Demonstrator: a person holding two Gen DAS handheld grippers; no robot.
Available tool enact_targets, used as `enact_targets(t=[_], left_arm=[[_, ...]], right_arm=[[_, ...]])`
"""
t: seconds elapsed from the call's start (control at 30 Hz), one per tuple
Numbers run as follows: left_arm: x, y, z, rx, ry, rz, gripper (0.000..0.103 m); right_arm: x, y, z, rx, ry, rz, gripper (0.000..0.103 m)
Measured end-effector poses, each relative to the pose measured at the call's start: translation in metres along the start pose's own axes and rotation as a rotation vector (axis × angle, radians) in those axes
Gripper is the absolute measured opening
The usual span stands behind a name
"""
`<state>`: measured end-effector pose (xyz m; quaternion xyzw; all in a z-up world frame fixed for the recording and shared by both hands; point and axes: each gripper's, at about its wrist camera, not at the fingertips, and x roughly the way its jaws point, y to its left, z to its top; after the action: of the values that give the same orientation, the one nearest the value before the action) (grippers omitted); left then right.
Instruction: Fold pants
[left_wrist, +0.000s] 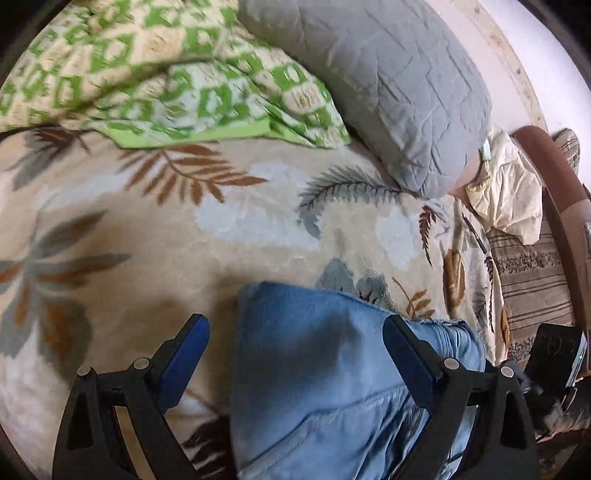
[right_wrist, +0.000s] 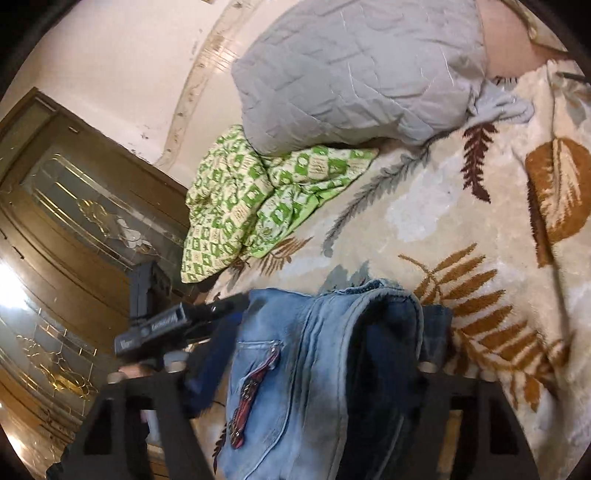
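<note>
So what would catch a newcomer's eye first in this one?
Probably the light blue jeans, bunched on the leaf-print blanket right in front of both cameras, between the fingers of the left gripper and the right gripper. Beyond them a large grey quilted pillow leans at the far side, with a crumpled green-and-cream checked cloth beside it.

Left gripper (left_wrist: 295, 332): jaws spread wide, angled steeply down, blue pads (left_wrist: 184, 354) clear on both sides, nothing pinched. Right gripper (right_wrist: 325, 332): pitched shallowly down, jaws partly open; fingers (right_wrist: 207, 354) blurred and part-hidden, so contact can't be told. In the right wrist view the left gripper body shows at near left.
</note>
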<state>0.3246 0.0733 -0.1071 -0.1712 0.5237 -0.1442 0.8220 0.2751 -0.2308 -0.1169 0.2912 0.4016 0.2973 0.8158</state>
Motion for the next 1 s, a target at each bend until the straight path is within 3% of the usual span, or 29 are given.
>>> enact_targets(t=[0.07, 0.1, 0.17, 0.2, 0.23, 0.27, 0.4, 0.5, 0.63, 0.87, 0.93, 1.0], left_arm=[[0.007, -0.005, 0.003, 0.018, 0.010, -0.002, 0.095], [0.011, -0.008, 0.003, 0.033, 0.015, 0.000, 0.094], [0.016, -0.016, 0.002, 0.064, 0.028, 0.020, 0.076], [0.020, -0.019, 0.000, 0.087, 0.037, 0.071, 0.063], [0.022, -0.020, 0.001, 0.099, 0.045, 0.092, 0.051], [0.023, -0.019, 0.001, 0.115, 0.052, 0.112, 0.048], [0.026, -0.017, -0.001, 0.176, 0.070, 0.109, 0.041], [0.028, -0.008, -0.001, 0.135, 0.063, 0.056, 0.041], [0.030, -0.008, -0.002, 0.138, 0.059, 0.061, 0.041], [0.030, -0.009, -0.003, 0.140, 0.049, 0.065, 0.044], [0.025, -0.009, -0.005, 0.158, 0.016, 0.086, 0.063], [0.013, -0.006, -0.010, 0.133, -0.043, 0.098, 0.080]], right_arm=[[0.010, 0.000, 0.001, -0.011, 0.028, -0.022, 0.050], [0.014, 0.000, 0.001, -0.017, 0.038, -0.022, 0.048], [0.019, 0.000, 0.000, -0.028, 0.047, -0.024, 0.033], [0.021, -0.001, 0.000, -0.037, 0.045, -0.048, 0.030], [0.022, 0.000, 0.000, -0.046, 0.042, -0.060, 0.019], [0.023, 0.000, -0.001, -0.055, 0.041, -0.069, 0.012], [0.027, 0.001, -0.007, -0.109, 0.033, -0.128, 0.006], [0.017, -0.008, -0.009, -0.102, -0.003, -0.181, 0.005], [0.019, -0.031, -0.020, -0.030, -0.007, -0.178, 0.005], [0.019, -0.033, -0.018, -0.034, -0.006, -0.159, 0.005], [0.019, -0.032, -0.018, -0.027, -0.004, -0.147, 0.006], [0.013, -0.034, -0.018, 0.012, -0.010, -0.093, 0.019]])
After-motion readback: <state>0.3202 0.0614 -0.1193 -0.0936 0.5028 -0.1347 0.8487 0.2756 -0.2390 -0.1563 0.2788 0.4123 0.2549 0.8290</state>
